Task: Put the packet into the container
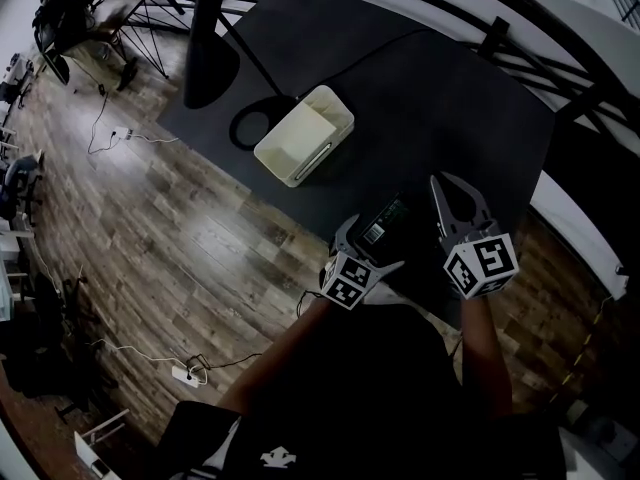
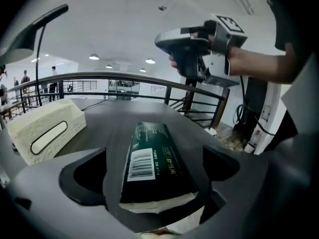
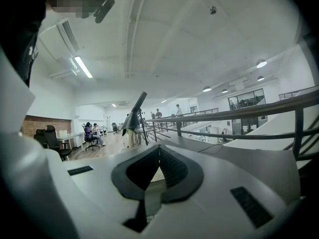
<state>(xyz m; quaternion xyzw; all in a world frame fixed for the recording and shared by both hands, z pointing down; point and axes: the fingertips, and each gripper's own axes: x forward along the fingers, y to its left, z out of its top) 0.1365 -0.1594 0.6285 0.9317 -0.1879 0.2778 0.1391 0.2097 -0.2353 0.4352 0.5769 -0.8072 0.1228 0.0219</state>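
A dark green packet (image 1: 385,218) with a white barcode label lies flat on the black table (image 1: 440,98), near its front edge. My left gripper (image 1: 372,243) is open wide around it. In the left gripper view the packet (image 2: 152,158) sits between the spread jaws with a gap on each side. The cream rectangular container (image 1: 303,135) stands open-topped further back and to the left, seen as a pale box (image 2: 45,131) with a slot handle. My right gripper (image 1: 443,186) hovers right of the packet, shut and holding nothing (image 3: 159,151).
A black desk lamp (image 1: 212,38) leans over the table's far left, with a looped cable (image 1: 252,126) beside the container. A metal railing (image 2: 149,81) runs behind the table. Wooden floor (image 1: 150,228) lies beyond the left edge.
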